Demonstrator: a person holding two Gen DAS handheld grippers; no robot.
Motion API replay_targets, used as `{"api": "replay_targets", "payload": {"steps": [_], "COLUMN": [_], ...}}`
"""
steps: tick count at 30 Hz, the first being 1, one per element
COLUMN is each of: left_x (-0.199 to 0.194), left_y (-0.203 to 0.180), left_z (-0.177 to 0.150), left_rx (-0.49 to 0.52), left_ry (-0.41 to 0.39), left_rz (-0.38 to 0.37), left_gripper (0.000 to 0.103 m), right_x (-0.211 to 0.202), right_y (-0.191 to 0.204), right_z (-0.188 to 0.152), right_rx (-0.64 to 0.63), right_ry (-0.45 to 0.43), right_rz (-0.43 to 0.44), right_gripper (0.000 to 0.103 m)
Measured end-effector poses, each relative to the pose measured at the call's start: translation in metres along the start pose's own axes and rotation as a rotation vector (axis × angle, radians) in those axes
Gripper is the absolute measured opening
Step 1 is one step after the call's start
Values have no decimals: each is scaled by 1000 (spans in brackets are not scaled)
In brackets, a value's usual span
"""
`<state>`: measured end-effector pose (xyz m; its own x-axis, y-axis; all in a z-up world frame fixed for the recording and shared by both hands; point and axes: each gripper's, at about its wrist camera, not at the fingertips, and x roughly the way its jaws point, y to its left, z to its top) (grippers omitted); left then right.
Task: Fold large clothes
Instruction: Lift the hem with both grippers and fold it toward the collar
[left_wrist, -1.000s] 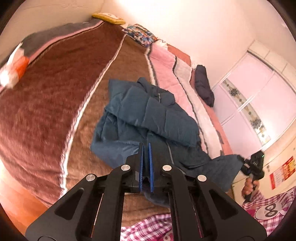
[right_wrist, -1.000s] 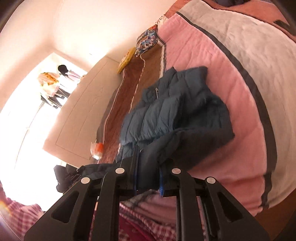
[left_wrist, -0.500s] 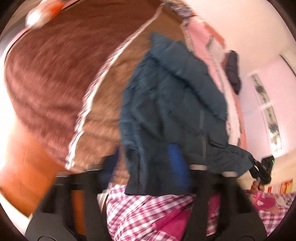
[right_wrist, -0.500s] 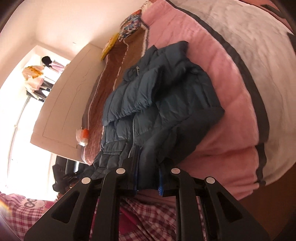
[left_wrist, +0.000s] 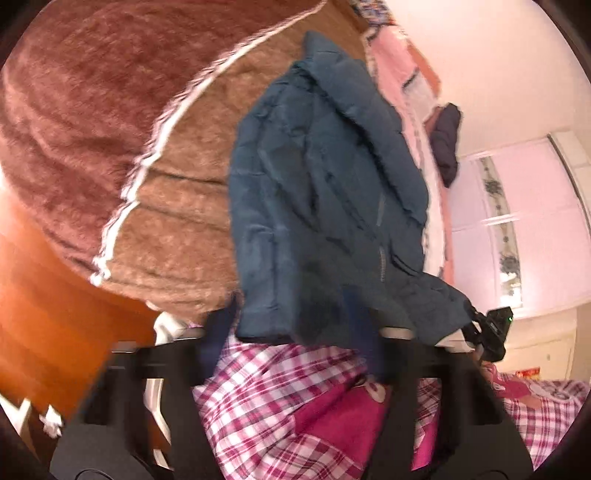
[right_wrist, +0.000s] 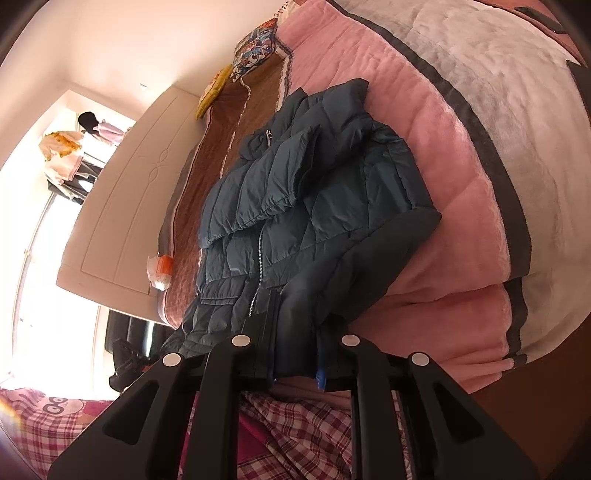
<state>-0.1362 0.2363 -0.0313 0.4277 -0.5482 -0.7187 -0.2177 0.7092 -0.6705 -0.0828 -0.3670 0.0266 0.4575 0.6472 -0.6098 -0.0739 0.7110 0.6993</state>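
We're spreading the left gripper (left_wrist: 291, 332) wide around the hem of the teal quilted puffer jacket (left_wrist: 325, 192) lying on the brown-and-pink plush bed (left_wrist: 177, 236); right gripper (right_wrist: 295, 354) is pinching the hem's other corner. Advice: clamp left, lift both corners level.

Spread across the middle of the bed, a blue puffer jacket (right_wrist: 306, 206), hem hanging over the near edge and filling the gap at the right gripper (right_wrist: 295, 354). Open brown blanket (left_wrist: 110, 122) to the jacket's left, bare out to the rounded mattress edge. Open pink blanket (right_wrist: 436, 177) and grey-white band (right_wrist: 517, 110) to the jacket's right. Cramped at the near edge: checked pink clothing (left_wrist: 280, 398) directly under both grippers, wooden bed side (left_wrist: 48, 295) just beyond. Toward the head, a patterned pillow (right_wrist: 258, 40) and a yellow cushion (right_wrist: 212, 90). At the bed's left edge, a small orange-and-white object (right_wrist: 160, 267); on the far right edge, a dark garment (left_wrist: 445, 144).
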Motion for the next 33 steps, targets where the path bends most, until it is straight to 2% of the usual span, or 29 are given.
{"api": "replay_targets", "payload": {"steps": [1,4,6,9,15,24,27,33], "left_x": [0,-5,-11,-21,-42,-58,-53,-24], "left_y": [-3,-20,-36,-57,-102,-162,-185,-215], "left_z": [1,4,9,22,66,163,200,287], "left_rx": [13,98,163,209,303,383,425,396], "left_ry": [-1,-38,-79,-144,-267,-423,-466,-530], "left_rz": [4,27,33,18,-5,-42,-27,10], "left_gripper": [20,13,11,10,10,10,10,10], "right_x": [1,1,2,3,-1,-5,2,39], "right_y": [0,0,0,5,22,41,51,65], "right_z": [0,2,4,10,40,135,176,269], "right_rx": [-1,-2,-3,-20,-71,-79,-99,-63], "right_ry": [0,-5,-10,-16,-64,-179,-209,-254], "right_rz": [-2,1,2,-3,-4,38,32,1], "right_gripper": [17,17,17,17,17,17,16,16]}}
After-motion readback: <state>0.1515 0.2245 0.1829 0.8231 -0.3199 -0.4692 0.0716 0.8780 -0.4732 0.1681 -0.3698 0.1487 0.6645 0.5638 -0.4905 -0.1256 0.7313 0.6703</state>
